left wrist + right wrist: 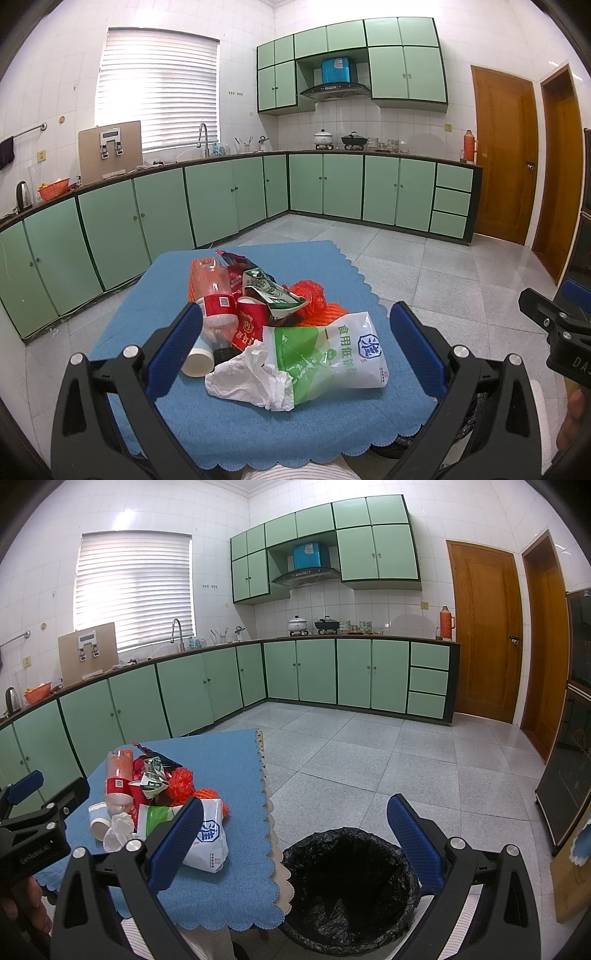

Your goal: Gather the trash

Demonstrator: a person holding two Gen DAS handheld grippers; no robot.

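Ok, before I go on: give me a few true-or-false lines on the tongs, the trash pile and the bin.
1. Both tongs are open and hold nothing: left tongs, right tongs. True.
2. The bin stands on the table. False: it stands on the floor beside the table.
3. The bin has a black liner. True.
4. The bottle stands upright. False: it lies on its side in the pile.
5. The salt bag is already in the bin. False: it lies on the table.

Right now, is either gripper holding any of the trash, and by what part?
Nothing is held. The left gripper is open above the trash pile, and the right gripper is open over the bin.
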